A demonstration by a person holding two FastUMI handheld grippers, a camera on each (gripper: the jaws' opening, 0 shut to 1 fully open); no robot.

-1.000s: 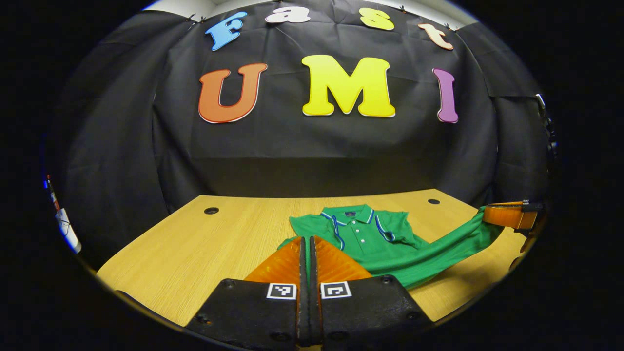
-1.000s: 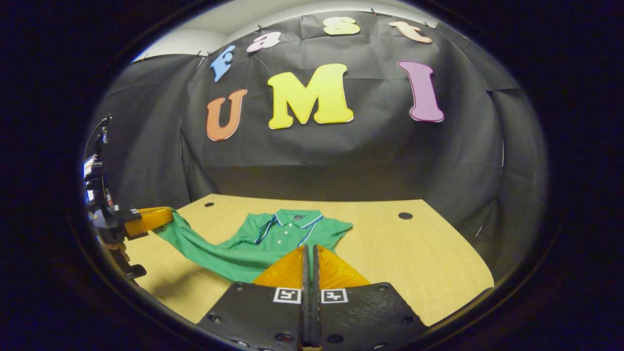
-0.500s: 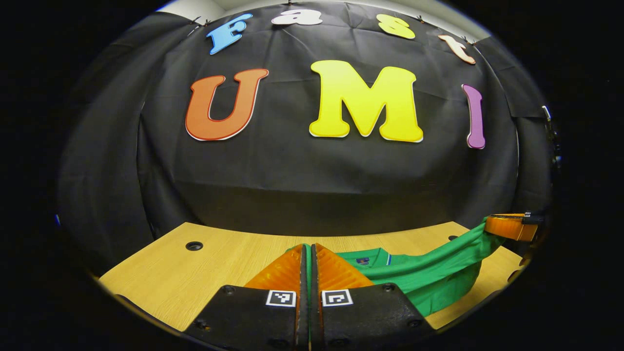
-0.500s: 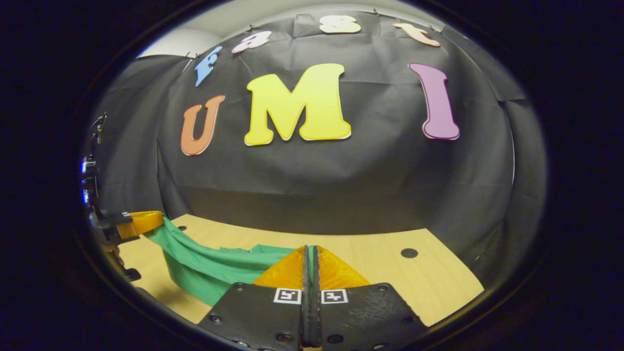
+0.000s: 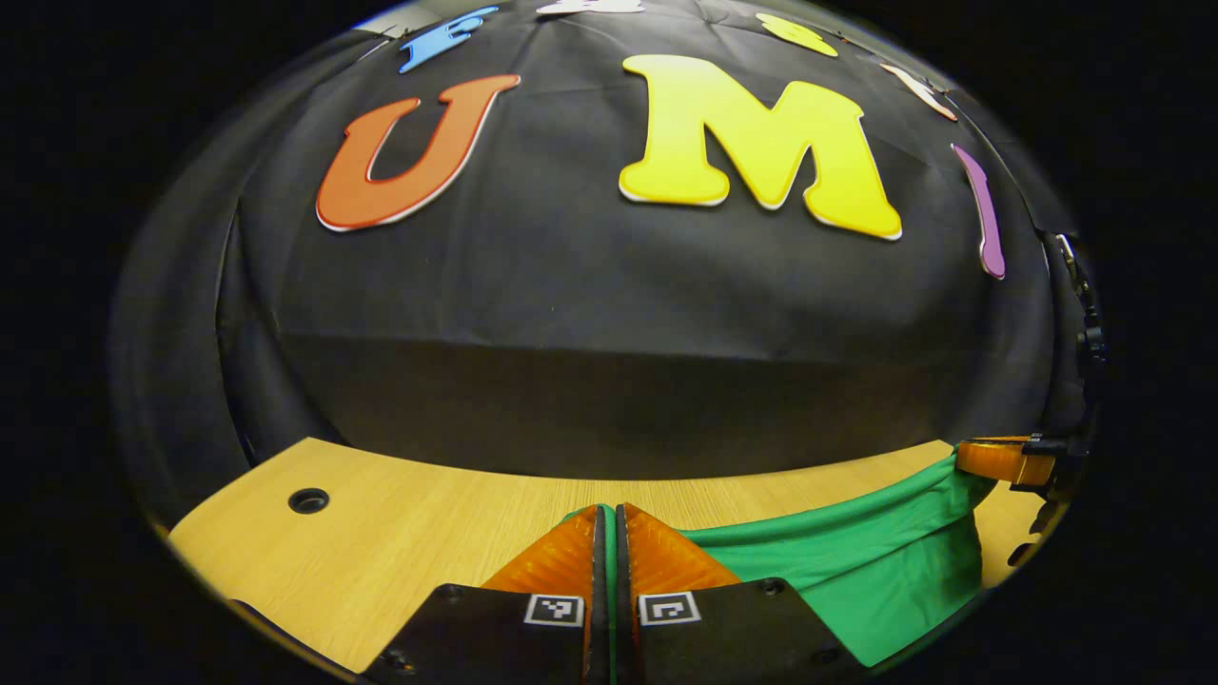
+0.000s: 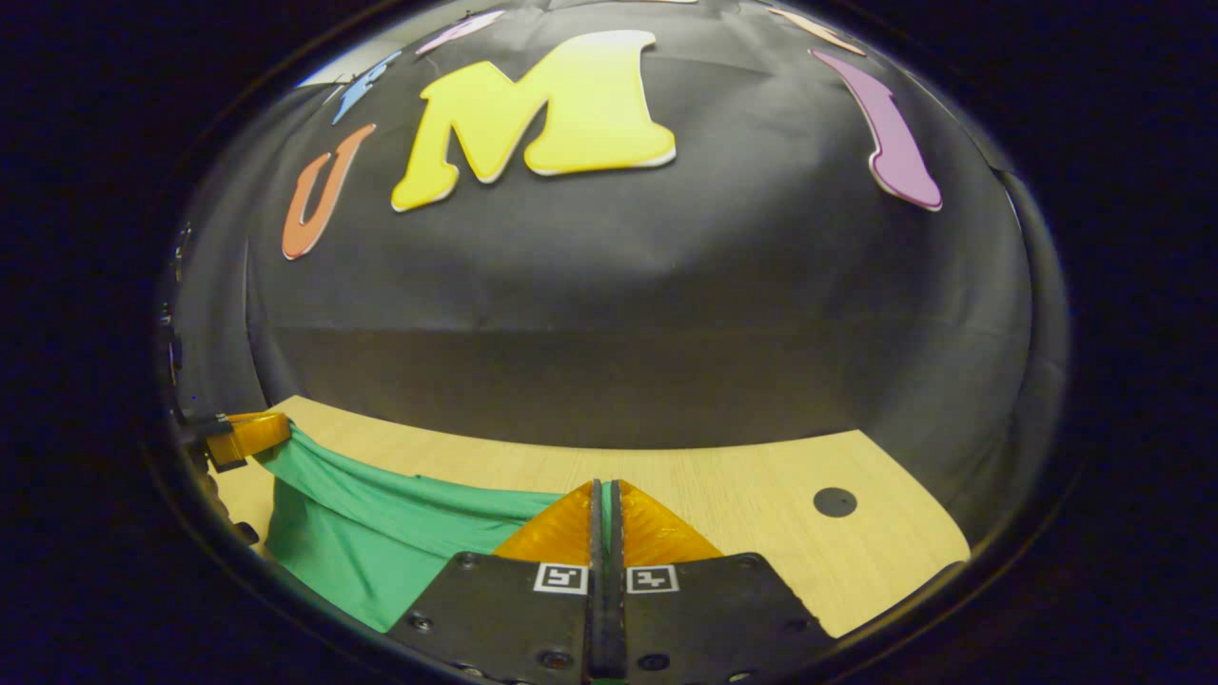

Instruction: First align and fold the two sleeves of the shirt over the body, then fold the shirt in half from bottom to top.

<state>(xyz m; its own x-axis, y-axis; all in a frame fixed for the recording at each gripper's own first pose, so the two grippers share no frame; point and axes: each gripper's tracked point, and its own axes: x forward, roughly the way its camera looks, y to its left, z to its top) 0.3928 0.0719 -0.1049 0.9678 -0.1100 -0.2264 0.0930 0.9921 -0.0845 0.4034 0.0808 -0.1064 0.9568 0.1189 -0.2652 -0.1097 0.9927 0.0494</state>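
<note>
Two corners of the green shirt (image 5: 856, 561) pinched: left gripper (image 5: 609, 518) closed on the hem at bottom centre of the left gripper view, right gripper (image 6: 603, 495) closed on it likewise. Compared with a second ago, collar and buttons gone from sight, hem carried up and forward over the wooden table (image 5: 400, 533). Probably the bottom-to-top fold nearly finished. Soft knit cloth, sagging in smooth curve between both grips; tabletop smooth, pale grain.
</note>
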